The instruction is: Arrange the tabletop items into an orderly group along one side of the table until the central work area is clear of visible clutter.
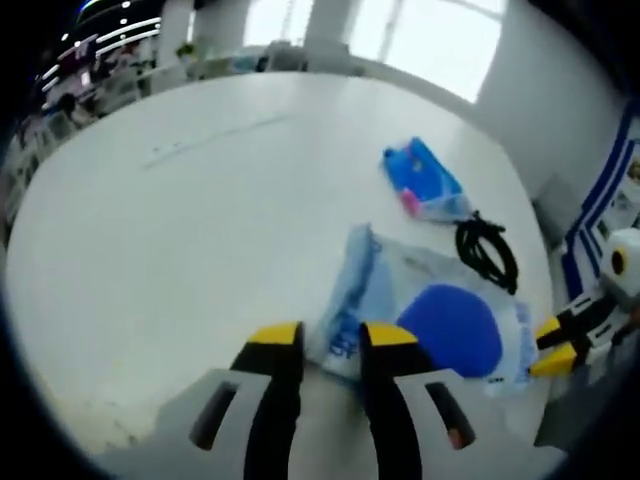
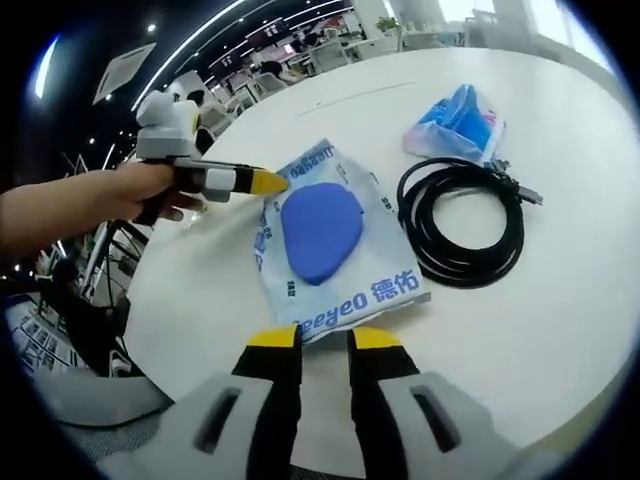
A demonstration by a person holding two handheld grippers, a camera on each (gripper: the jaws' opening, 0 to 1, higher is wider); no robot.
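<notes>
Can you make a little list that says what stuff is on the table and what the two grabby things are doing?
Table: white table
Big packet: wipes pack with a blue oval lid, lying flat near the table edge
Small packet: blue pouch, farther in on the table
Cable: black coiled cable, beside the wipes pack
Left hand-held gripper: jaws slightly apart at one edge of the wipes pack
Right hand-held gripper: jaws slightly apart at the opposite edge
Holding anything: cannot tell

White round counter [image 1: 150, 230]. Bright windows [image 1: 400, 30] behind it, white wall to one side. Open office beyond: dark ceiling with linear light strips [image 2: 250, 25], desks and chairs.
</notes>
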